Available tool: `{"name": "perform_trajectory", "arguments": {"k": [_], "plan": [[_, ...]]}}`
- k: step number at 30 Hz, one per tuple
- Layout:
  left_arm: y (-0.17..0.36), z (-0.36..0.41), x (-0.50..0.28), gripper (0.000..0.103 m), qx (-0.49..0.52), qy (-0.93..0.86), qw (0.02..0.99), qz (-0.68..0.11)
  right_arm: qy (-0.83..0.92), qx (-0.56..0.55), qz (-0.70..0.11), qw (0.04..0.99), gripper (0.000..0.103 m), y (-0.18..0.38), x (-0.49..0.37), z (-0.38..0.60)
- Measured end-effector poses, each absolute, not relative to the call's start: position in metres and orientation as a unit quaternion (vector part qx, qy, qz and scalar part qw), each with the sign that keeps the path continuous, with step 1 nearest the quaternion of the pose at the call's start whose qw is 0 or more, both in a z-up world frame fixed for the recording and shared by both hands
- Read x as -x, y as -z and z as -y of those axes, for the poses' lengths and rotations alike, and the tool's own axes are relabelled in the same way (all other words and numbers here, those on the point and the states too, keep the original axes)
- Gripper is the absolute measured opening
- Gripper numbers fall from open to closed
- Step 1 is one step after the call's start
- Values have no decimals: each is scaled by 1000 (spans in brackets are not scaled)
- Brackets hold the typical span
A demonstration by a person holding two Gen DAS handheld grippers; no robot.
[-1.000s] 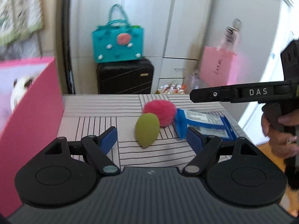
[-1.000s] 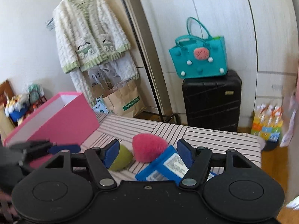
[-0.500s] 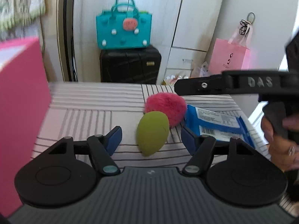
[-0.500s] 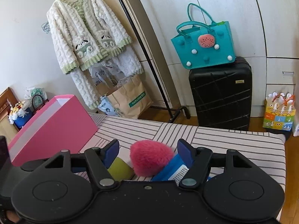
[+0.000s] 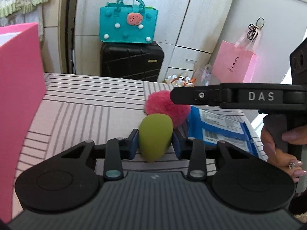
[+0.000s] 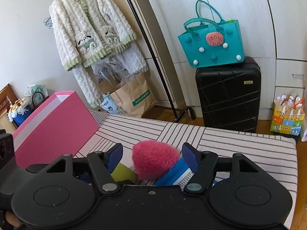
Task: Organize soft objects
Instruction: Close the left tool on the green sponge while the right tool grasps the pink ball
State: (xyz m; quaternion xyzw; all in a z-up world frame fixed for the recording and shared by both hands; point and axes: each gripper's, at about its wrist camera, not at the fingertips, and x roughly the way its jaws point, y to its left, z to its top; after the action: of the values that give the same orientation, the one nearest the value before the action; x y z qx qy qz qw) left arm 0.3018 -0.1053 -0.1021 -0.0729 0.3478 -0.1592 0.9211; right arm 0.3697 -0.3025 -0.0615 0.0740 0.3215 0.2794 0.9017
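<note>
2 blue fingers of the left gripper (image 5: 155, 143) have just been closing and now pinch the green sponge (image 5: 155, 137) (lower centre, on the striped bench (image 5: 86, 105)); right gripper (image 6: 152, 153) gapes around the pink puff (image 6: 154, 161).

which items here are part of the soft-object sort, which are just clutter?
Job: green sponge between left gripper fingers; pink fluffy puff; blue packet; pink box.
Clutter: teal bag, black suitcase, hanging cardigan, paper bags.
</note>
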Motion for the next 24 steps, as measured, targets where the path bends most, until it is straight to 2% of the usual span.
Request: {"name": "perform_trajectory", "arguments": {"k": [4, 9, 15, 16, 19, 24], "plan": [[99, 93, -295, 35, 100, 154, 918, -352, -288, -71, -335, 894, 69, 67, -372, 298], [96, 88, -286, 35, 101, 139, 921, -349, -288, 10, -335, 897, 69, 71, -367, 278], [95, 81, -285, 35, 107, 143, 919, -352, -272, 25, -334, 902, 69, 76, -377, 271], [95, 81, -285, 35, 107, 145, 919, -351, -269, 25, -335, 902, 62, 77, -378, 270], [95, 79, -285, 35, 108, 149, 918, -352, -268, 29, -336, 903, 56, 80, -379, 267], [95, 74, -282, 35, 114, 162, 915, -351, -255, 58, -316, 912, 52, 77, -370, 259]]}}
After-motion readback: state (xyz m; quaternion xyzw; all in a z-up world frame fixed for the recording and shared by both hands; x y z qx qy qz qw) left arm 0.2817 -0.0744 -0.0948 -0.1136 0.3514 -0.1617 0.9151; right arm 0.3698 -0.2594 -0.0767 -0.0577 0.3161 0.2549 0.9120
